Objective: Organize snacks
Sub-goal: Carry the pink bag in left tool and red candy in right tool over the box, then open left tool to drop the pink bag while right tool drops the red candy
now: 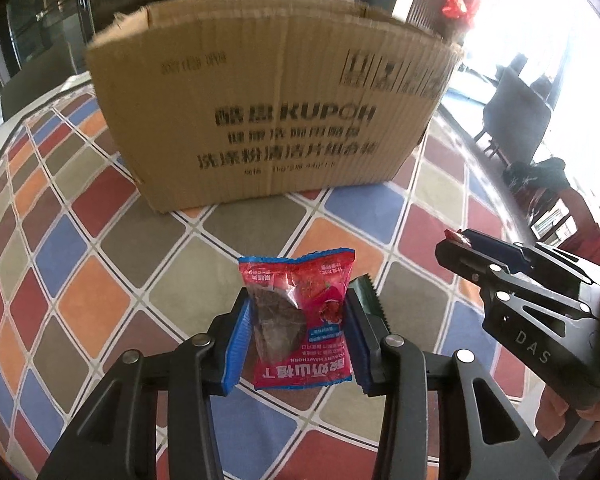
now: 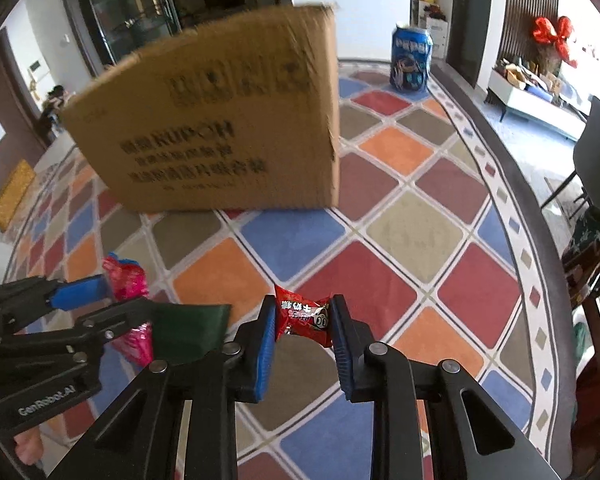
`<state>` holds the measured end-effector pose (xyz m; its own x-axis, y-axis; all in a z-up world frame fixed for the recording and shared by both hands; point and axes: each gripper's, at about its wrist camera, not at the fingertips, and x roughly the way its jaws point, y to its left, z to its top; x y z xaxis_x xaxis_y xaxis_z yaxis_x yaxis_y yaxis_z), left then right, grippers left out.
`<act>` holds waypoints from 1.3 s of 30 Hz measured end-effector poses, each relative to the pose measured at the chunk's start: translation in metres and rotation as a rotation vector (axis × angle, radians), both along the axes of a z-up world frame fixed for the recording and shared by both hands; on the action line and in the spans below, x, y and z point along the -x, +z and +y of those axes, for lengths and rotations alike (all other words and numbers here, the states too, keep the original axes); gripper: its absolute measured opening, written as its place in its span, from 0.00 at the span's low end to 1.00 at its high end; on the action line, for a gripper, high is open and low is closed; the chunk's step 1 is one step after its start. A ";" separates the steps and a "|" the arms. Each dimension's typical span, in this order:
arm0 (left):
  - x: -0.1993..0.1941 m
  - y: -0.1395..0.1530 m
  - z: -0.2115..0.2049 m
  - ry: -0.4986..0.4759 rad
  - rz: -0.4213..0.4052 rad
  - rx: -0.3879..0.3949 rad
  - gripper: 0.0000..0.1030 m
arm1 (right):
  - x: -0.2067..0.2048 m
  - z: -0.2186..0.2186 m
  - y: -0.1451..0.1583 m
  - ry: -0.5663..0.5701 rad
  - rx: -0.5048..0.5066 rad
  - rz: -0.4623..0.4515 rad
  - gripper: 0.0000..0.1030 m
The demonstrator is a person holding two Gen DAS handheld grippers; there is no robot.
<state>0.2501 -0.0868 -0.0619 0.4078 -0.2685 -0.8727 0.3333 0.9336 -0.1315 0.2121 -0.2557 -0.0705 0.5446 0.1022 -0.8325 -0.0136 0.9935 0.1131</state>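
Observation:
My left gripper (image 1: 298, 312) is shut on a pink-red hawthorn snack packet (image 1: 300, 320), held above the checked tablecloth. My right gripper (image 2: 304, 320) is shut on a small red candy packet (image 2: 303, 318), also held off the table. The right gripper shows at the right of the left wrist view (image 1: 456, 240). The left gripper shows at the left of the right wrist view (image 2: 132, 300) with the pink packet (image 2: 126, 280) in it. A brown cardboard box (image 1: 276, 104) stands on the table ahead of both grippers; it also shows in the right wrist view (image 2: 220, 128). Its inside is hidden.
A blue drink can (image 2: 411, 58) stands on the table behind and right of the box. The round table (image 2: 404, 232) has a multicoloured checked cloth and a dark rim at the right. Chairs (image 2: 596, 160) stand beyond the rim.

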 end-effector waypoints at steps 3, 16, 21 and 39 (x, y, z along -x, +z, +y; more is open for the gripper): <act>0.005 0.016 0.006 0.008 -0.034 0.020 0.41 | 0.003 0.004 0.014 0.014 -0.009 -0.036 0.26; 0.009 0.078 0.011 0.027 -0.202 0.058 0.41 | 0.007 0.017 0.065 0.055 -0.035 -0.172 0.26; 0.002 0.099 0.015 0.035 -0.256 0.066 0.41 | 0.002 0.022 0.085 0.070 -0.038 -0.225 0.26; -0.051 0.147 0.029 0.094 -0.368 0.064 0.41 | -0.051 0.036 0.137 0.092 -0.009 -0.331 0.27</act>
